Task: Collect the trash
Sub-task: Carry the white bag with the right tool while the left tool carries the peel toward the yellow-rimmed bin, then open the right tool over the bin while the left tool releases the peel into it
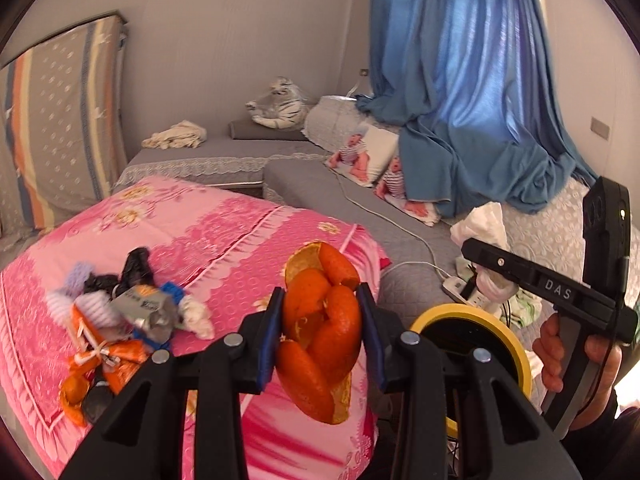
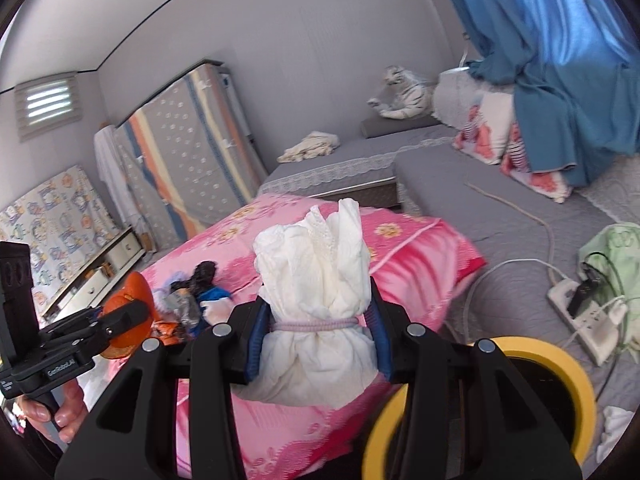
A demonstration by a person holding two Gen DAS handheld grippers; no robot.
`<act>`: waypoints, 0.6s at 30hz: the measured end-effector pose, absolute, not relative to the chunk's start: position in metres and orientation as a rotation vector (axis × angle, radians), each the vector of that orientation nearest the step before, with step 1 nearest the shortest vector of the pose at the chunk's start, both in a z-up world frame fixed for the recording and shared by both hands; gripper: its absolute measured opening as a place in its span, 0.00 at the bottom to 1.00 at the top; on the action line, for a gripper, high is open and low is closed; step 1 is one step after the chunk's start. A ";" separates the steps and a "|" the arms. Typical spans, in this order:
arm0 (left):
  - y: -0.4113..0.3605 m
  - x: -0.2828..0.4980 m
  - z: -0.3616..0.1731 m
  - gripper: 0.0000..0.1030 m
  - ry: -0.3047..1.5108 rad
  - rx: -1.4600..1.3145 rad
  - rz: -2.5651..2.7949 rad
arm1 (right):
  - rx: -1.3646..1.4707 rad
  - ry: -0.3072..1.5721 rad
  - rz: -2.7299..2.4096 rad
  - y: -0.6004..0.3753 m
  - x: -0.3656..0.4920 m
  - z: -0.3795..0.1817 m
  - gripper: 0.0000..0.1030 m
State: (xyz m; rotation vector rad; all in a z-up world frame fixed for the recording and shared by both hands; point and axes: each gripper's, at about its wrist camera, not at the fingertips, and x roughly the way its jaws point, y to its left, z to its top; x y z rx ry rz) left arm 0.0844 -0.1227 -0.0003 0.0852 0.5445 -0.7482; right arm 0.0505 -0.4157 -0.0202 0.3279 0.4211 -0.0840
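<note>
Left gripper clamps orange peel; right gripper clamps tissue bundle; yellow-rimmed bin below right, nearer right hand.

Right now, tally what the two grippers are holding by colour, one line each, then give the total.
Orange: 1, the orange peel clamped in the left gripper.
White: 1, the white bundle tied with a band, clamped in the right gripper.
Total: 2 held pieces. The trash pile lying on the pink pillow is not counted.
</note>
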 end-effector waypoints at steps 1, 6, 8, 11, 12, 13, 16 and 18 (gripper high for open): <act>-0.130 0.083 0.001 0.33 0.538 0.102 -0.759 | 0.329 0.419 -0.100 -0.420 0.048 -0.020 0.40; -0.156 0.078 0.004 0.33 0.542 0.130 -0.812 | 0.320 0.413 -0.165 -0.437 0.035 -0.019 0.40; -0.169 0.075 0.004 0.33 0.546 0.137 -0.845 | 0.318 0.420 -0.193 -0.443 0.029 -0.021 0.40; -0.187 0.072 -0.001 0.33 0.551 0.153 -0.883 | 0.346 0.440 -0.230 -0.455 0.020 -0.027 0.40; -0.194 0.071 -0.004 0.33 0.562 0.154 -0.901 | 0.355 0.448 -0.241 -0.459 0.019 -0.029 0.40; -0.200 0.071 -0.006 0.33 0.573 0.154 -0.915 | 0.359 0.454 -0.252 -0.462 0.016 -0.032 0.40; -0.217 0.069 -0.016 0.33 0.595 0.163 -0.956 | 0.372 0.468 -0.291 -0.473 0.006 -0.041 0.40; -0.230 0.066 -0.024 0.33 0.611 0.176 -0.979 | 0.387 0.482 -0.312 -0.481 0.001 -0.048 0.40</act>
